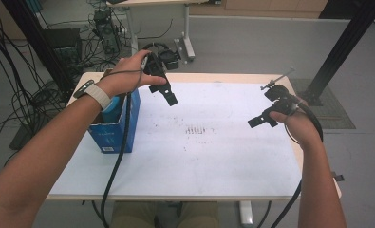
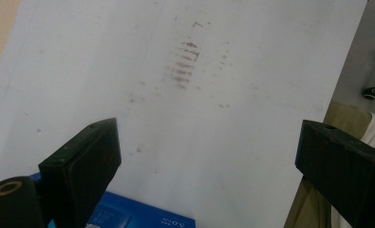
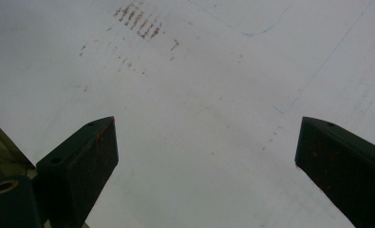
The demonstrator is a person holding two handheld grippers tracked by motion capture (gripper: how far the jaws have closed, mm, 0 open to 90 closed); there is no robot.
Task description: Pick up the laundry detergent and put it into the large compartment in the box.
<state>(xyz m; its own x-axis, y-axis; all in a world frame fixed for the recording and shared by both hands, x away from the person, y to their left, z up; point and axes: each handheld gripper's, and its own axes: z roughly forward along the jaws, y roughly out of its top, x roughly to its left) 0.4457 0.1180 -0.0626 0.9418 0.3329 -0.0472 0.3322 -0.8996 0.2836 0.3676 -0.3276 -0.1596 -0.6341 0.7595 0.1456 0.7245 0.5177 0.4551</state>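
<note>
Right tool [image 1: 263,121]: we hold it at about 3 o'clock above the surface [image 1: 199,161], jaws spread wide, nothing between them; in the right gripper view we see bare white sheet between them.
Left tool [image 1: 168,95]: we hold it raised at about 11 o'clock, just beyond the blue box [image 1: 114,135], jaws released and well apart, gripping nothing.
Blue box: it stands upright at the surface's 9 o'clock edge, under our left forearm; its top edge peeks between the jaws at the bottom of the left gripper view [image 2: 137,218].
Smudge marks [image 1: 197,130]: reddish rows near the surface's centre, between both tools.
Floor beyond, 12 o'clock: cables [image 1: 104,28] and a second table's legs.
</note>
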